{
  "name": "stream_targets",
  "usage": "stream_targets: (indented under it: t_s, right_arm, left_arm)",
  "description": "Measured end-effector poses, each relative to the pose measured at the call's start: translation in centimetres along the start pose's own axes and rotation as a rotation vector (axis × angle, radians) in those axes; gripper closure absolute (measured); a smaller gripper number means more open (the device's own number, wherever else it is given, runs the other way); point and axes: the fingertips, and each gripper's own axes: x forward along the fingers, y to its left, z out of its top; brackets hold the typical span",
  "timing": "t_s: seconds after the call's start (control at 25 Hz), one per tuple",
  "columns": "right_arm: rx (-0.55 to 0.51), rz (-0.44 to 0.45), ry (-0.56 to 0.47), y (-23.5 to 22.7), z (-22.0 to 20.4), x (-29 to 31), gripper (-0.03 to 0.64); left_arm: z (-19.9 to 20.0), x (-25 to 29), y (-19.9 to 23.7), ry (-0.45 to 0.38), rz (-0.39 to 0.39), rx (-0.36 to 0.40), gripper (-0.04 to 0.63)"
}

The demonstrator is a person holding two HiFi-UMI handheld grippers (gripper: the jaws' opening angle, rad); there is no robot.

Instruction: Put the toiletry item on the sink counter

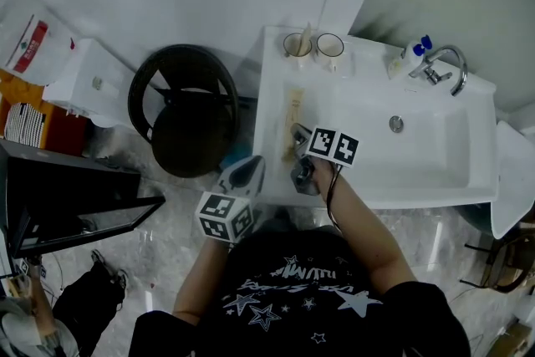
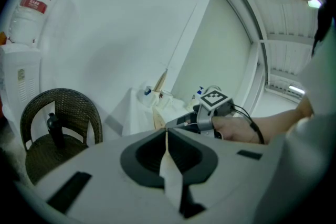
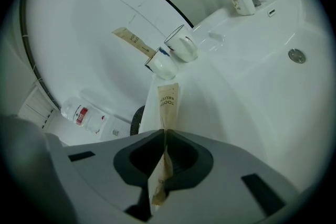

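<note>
A beige toothbrush packet lies along the left ledge of the white sink counter and points at two cups. My right gripper is shut on the packet's near end, low over the ledge. Its marker cube also shows in the left gripper view. My left gripper hangs in front of the counter's left front corner. Its jaws are shut, and nothing sticks out past the tips.
Two cups stand at the back of the ledge, one holding another packet. A soap bottle and a faucet sit behind the basin. A dark wicker chair stands left of the sink.
</note>
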Motion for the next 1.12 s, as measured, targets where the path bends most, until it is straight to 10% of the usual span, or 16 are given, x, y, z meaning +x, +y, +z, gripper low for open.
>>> stream_targets:
  t_s: [1.12]
  right_arm:
    - [-0.039, 0.13, 0.013, 0.3, -0.5, -6.6, 0.54]
  left_arm:
    - [0.6, 0.2, -4.2, -0.03, 0.017, 0.01, 0.571]
